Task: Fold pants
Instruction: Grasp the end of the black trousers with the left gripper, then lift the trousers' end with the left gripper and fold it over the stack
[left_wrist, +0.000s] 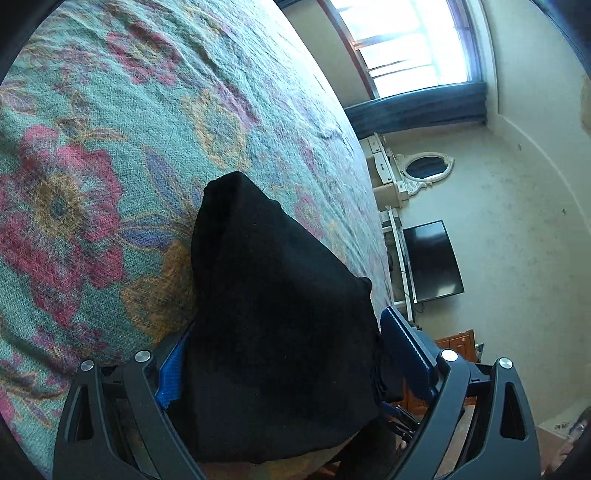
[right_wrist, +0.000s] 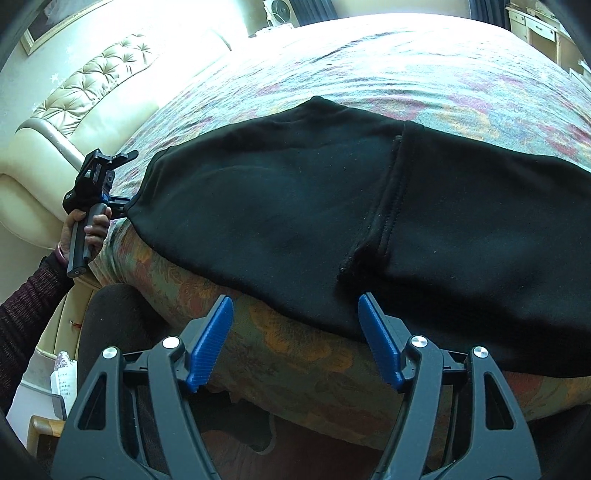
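left hand: seen at the left edge of the right wrist view, wrapped round a black handle, dark knit sleeve below it
left gripper: black cloth is bunched between the blue pads in its own view; whether the pads are actually pressed on it can't be told, the cloth hides too much. In the right wrist view it's seen touching the left end of the pants
pants: black, spread flat across the near edge of the bed, centre to right of frame, a stitched seam running down right of the middle
bedspread: floral, teal and pink, pants laid on top, the front side hanging down in the lower half of frame
right gripper: bottom centre, jaws held apart, nothing between the pads, right pad just at the pants' lower edge
window: bright, upper right of the left wrist view
TV: dark screen on the wall, right of the bed
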